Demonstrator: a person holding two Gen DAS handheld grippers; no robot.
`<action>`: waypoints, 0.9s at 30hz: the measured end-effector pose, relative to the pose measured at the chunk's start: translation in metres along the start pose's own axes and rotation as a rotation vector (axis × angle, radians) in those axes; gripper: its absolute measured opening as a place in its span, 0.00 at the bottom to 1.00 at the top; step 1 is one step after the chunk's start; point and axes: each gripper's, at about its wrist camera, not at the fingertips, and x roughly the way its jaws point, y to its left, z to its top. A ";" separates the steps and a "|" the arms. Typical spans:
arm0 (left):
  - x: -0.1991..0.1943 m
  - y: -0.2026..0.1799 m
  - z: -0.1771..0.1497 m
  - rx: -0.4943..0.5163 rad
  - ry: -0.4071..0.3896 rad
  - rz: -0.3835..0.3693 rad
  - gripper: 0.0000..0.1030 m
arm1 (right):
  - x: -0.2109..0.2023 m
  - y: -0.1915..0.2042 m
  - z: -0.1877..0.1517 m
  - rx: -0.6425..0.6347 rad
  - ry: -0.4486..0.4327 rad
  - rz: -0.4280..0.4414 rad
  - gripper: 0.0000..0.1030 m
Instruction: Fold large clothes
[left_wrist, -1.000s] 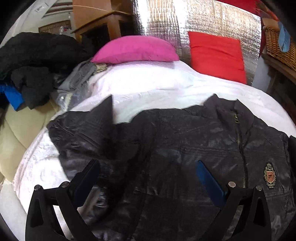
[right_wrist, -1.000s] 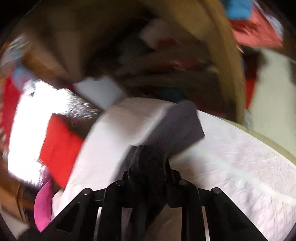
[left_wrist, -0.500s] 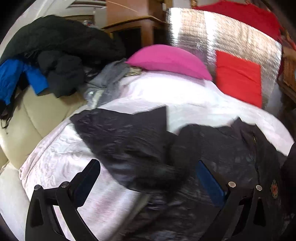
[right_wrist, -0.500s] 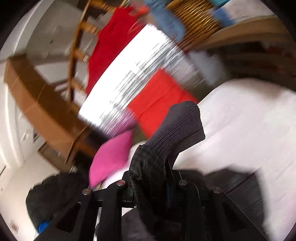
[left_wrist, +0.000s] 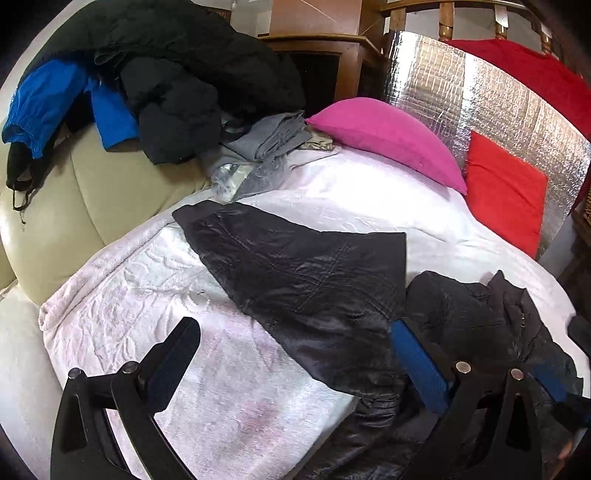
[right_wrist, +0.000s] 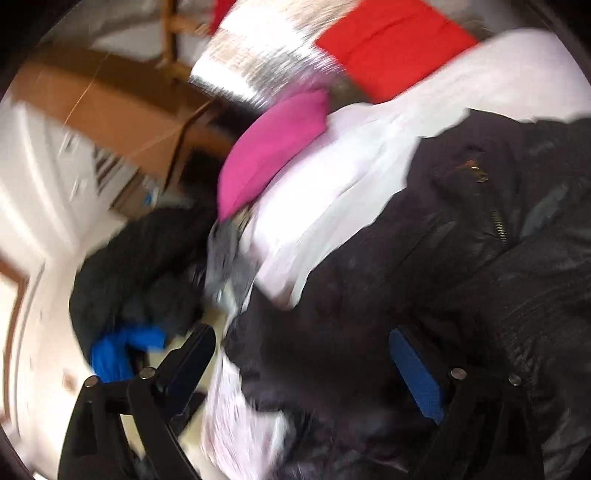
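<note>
Well, black jacket (left_wrist: 314, 280) — shiny, creased, zipped — sprawls over white blanket (left_wrist: 147, 295).

Both wrist views near, downward — sharing jacket (left_wrist: 325, 280)

Glossy black jacket (left_wrist: 317, 284) on a pale pink bedspread (left_wrist: 147, 295), magenta pillow (left_wrist: 388, 136), red cushion (left_wrist: 506, 192), silver quilted foil panel (left_wrist: 498, 96) behind.

Right hand-held gripper (right_wrist: 301, 363) jaws opening, knit cuff no longer clamped; black jacket (left_wrist: 317, 291) sleeve now folded across body.
</note>
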 end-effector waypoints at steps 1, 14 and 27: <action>0.000 -0.002 0.000 0.003 0.002 -0.015 1.00 | -0.009 0.001 0.001 -0.037 -0.004 -0.015 0.95; 0.010 -0.089 -0.032 0.214 0.108 -0.278 1.00 | -0.198 -0.159 0.045 0.097 -0.340 -0.600 0.94; 0.065 -0.140 -0.063 0.341 0.275 -0.154 0.58 | -0.135 -0.232 0.058 0.144 -0.065 -0.553 0.35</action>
